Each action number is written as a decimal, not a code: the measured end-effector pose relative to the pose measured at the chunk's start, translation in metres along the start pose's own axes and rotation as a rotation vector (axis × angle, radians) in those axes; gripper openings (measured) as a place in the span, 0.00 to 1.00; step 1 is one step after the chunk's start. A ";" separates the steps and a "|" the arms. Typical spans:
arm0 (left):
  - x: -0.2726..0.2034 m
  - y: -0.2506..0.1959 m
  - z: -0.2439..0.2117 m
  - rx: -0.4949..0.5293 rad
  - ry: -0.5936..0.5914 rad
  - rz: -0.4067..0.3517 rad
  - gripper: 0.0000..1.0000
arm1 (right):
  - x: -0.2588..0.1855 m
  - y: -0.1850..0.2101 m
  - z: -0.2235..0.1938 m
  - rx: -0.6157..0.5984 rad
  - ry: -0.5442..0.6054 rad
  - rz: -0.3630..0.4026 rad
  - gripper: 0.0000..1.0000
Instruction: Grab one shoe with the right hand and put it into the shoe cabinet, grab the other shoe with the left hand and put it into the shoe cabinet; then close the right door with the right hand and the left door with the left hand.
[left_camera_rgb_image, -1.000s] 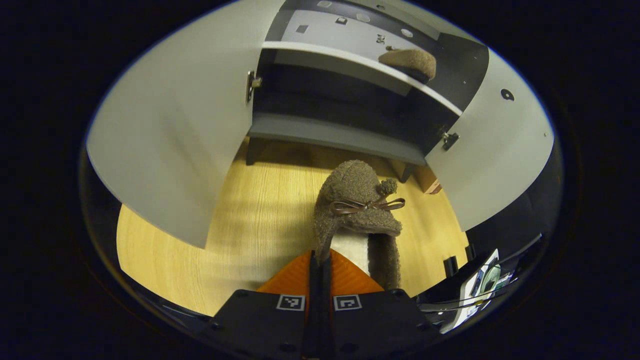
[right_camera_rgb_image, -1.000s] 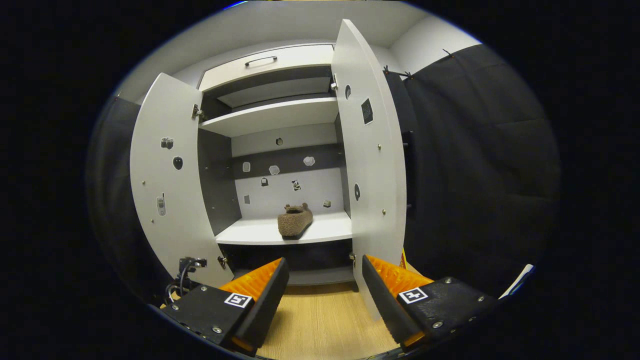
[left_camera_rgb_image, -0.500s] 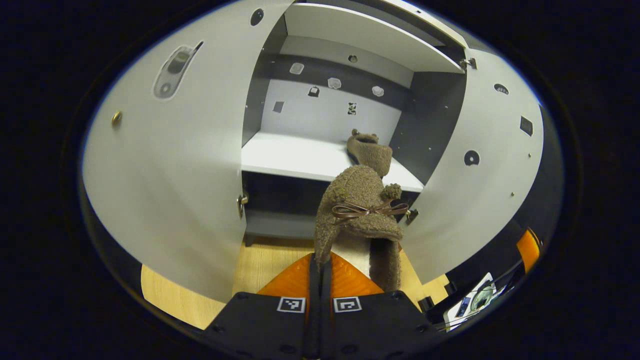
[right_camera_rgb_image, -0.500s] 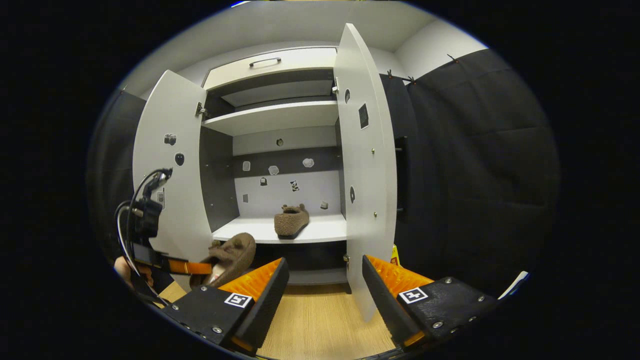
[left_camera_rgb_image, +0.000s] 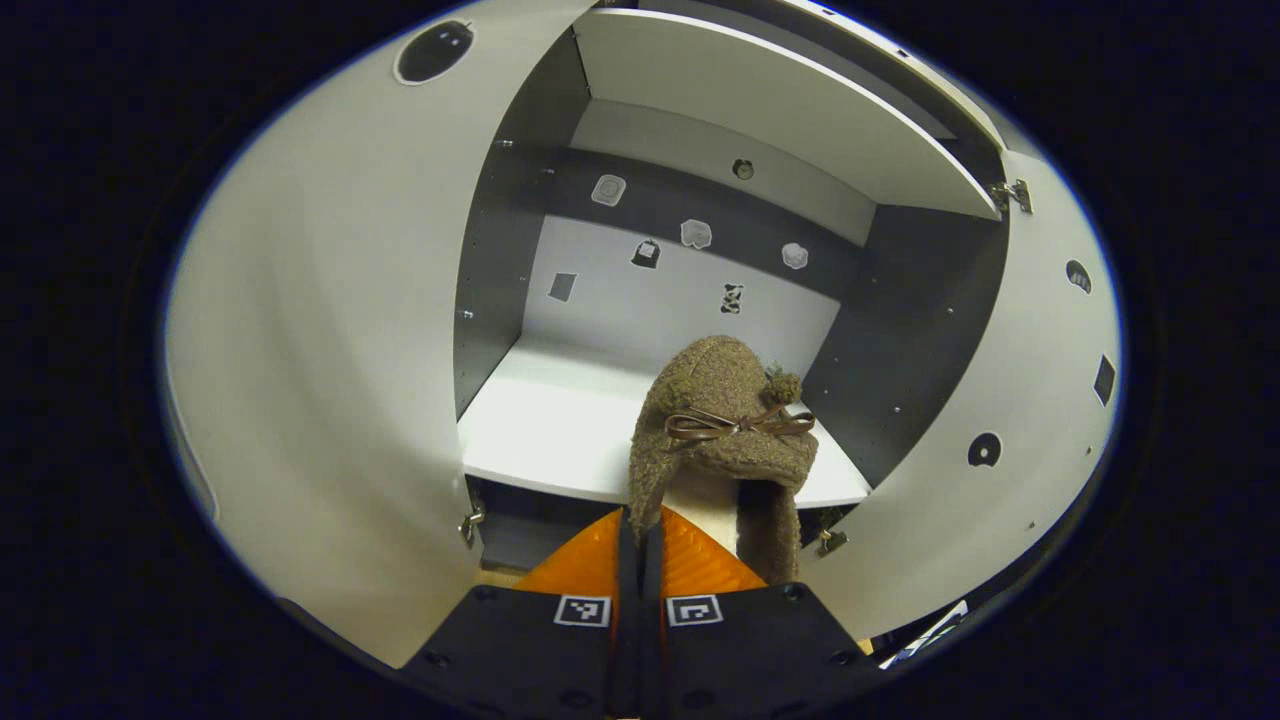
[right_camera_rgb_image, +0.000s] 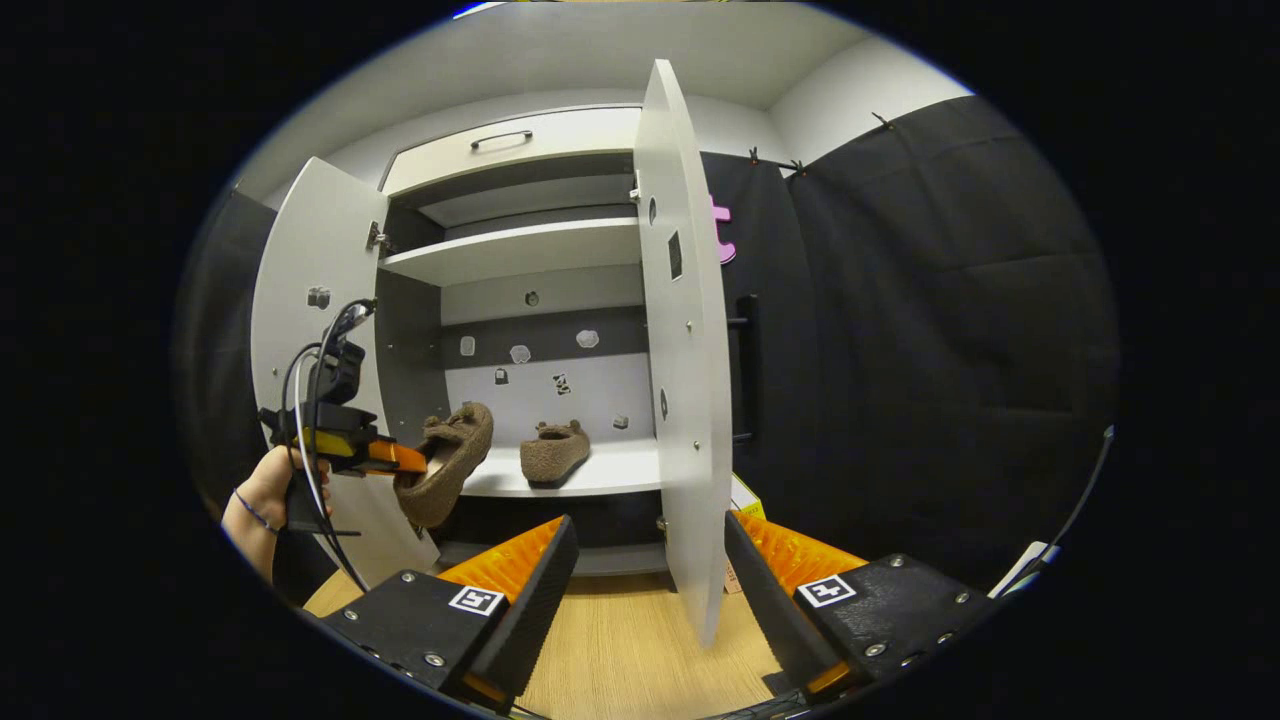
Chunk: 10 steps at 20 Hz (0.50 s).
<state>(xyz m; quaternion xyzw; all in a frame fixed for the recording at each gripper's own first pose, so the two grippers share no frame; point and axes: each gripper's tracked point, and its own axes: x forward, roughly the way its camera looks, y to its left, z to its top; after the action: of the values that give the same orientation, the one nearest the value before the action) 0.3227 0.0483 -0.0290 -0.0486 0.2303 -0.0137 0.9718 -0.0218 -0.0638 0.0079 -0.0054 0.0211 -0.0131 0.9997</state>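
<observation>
A brown fuzzy slipper with a small bow (left_camera_rgb_image: 720, 440) hangs in front of the open shoe cabinet, level with its white middle shelf (left_camera_rgb_image: 540, 430). My left gripper (left_camera_rgb_image: 640, 518) is shut on the slipper's heel rim. In the right gripper view the left gripper (right_camera_rgb_image: 412, 462) holds that slipper (right_camera_rgb_image: 450, 460) toe-up beside the left door (right_camera_rgb_image: 300, 290). The other slipper (right_camera_rgb_image: 555, 452) lies on the shelf (right_camera_rgb_image: 615, 470). My right gripper (right_camera_rgb_image: 650, 545) stands open and empty, low before the cabinet, near the right door's (right_camera_rgb_image: 685, 400) edge.
Both cabinet doors stand wide open, the left one (left_camera_rgb_image: 320, 350) and the right one (left_camera_rgb_image: 1000, 440) flanking the held slipper. A hand (right_camera_rgb_image: 262, 492) grips the left tool. Wooden floor (right_camera_rgb_image: 620, 650) lies below. An upper shelf (right_camera_rgb_image: 520, 250) and a drawer (right_camera_rgb_image: 510, 140) sit above.
My left gripper has risen and gone forward with the slipper, from floor height to the middle shelf's height. The right gripper has shifted slightly right, still open.
</observation>
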 end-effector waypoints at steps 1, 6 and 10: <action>0.012 0.002 0.009 0.013 -0.007 0.016 0.06 | -0.001 -0.004 0.002 0.002 -0.001 -0.007 0.91; 0.059 0.009 0.016 0.070 0.016 0.072 0.06 | -0.001 -0.020 0.010 -0.007 -0.022 -0.045 0.91; 0.082 0.000 0.013 -0.044 0.046 0.033 0.06 | 0.004 -0.031 0.012 -0.007 -0.016 -0.067 0.91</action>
<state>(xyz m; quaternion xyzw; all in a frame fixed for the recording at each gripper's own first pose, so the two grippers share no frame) 0.4021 0.0451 -0.0537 -0.0659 0.2535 0.0066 0.9651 -0.0180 -0.0945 0.0201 -0.0094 0.0129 -0.0463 0.9988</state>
